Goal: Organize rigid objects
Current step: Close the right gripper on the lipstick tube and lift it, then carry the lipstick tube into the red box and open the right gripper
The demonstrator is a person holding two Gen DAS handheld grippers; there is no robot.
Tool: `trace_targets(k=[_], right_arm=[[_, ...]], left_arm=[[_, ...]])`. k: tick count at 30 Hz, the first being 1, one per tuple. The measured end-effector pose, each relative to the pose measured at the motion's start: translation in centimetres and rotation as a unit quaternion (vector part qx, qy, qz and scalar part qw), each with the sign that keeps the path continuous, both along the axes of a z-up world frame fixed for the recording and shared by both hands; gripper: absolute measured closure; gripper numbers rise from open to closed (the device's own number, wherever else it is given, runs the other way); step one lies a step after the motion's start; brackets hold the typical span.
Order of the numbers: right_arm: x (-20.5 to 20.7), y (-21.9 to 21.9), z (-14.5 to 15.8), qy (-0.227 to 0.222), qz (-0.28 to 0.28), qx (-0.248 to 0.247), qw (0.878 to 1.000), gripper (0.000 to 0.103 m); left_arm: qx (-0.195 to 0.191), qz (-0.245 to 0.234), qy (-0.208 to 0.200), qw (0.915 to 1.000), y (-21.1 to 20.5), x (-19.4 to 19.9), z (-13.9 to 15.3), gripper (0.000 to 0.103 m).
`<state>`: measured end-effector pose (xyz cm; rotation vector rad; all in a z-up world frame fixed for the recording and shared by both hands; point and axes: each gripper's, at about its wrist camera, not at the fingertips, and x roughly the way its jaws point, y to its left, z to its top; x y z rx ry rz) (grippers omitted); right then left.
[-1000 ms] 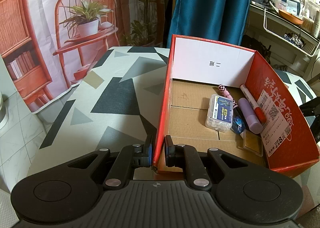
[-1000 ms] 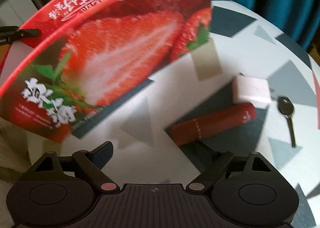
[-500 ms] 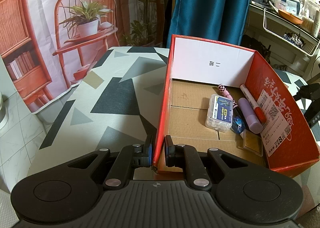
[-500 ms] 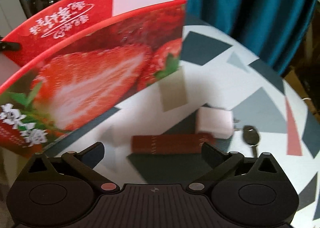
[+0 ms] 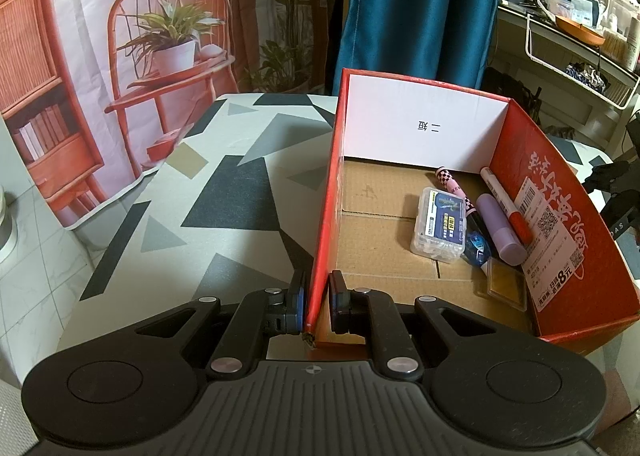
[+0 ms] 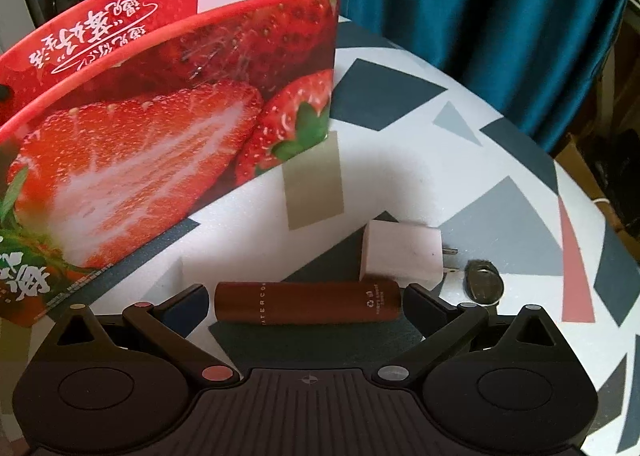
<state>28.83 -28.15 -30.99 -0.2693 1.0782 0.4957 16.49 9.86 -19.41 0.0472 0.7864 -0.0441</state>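
Observation:
A red strawberry-print cardboard box (image 5: 560,192) stands open on the patterned table. My left gripper (image 5: 316,296) is shut on the near corner of its left wall. Inside lie a clear plastic case (image 5: 440,230), a lilac tube (image 5: 500,228), a red-capped marker (image 5: 506,200) and other small items. In the right wrist view my right gripper (image 6: 306,296) stands wide open, its fingers at either end of a dark red tube (image 6: 308,303) lying crosswise on the table, with a small gap at each end. The box's outer wall (image 6: 160,144) rises at the left.
A white plug adapter (image 6: 402,252) lies just behind the tube, with a key (image 6: 482,282) to its right. The table's rounded edge (image 6: 580,192) curves at the right before a teal curtain (image 6: 480,8). Shelves with clutter (image 5: 580,36) stand at the back right.
My right gripper has opened wider and swung over the dark red tube, which now lies crosswise between its fingers. The left gripper and the box have not moved.

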Motion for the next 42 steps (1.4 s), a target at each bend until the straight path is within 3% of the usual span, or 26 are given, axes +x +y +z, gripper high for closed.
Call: trace_targets(k=[9,21,26,32,39,42], right_arm=[[0.3,0.3,-1.3,0.018,-0.026,-0.002,1.000,0.000],[-0.3,0.3,-0.4,-0.001,-0.030,-0.019,0.999,0.005],[-0.9,0.2,1.8,-0.028,-0.022,-0.007,0.999,0.005],[-1.2,1.3,6.6,-0.083,0.011,0.009,0.996,0.005],[-0.8,3.9,12.9,-0.162,0.064,0.036,0.984,0.005],[-0.5,5.7,14.4,-0.176,0.092,0.040,0.979,0.005]], left_arm=[[0.001,0.000,0.001,1.0000,0.0,0.0,0.0,0.089],[0.000,-0.001,0.001,1.0000,-0.1,0.0,0.0,0.089],[-0.001,-0.001,0.002,1.0000,-0.1,0.1,-0.1,0.089],[-0.001,-0.001,0.002,1.0000,-0.1,0.1,-0.1,0.089],[-0.001,0.000,0.002,1.0000,-0.2,0.2,-0.2,0.089],[-0.001,-0.001,0.002,1.0000,-0.1,0.2,-0.2,0.089]])
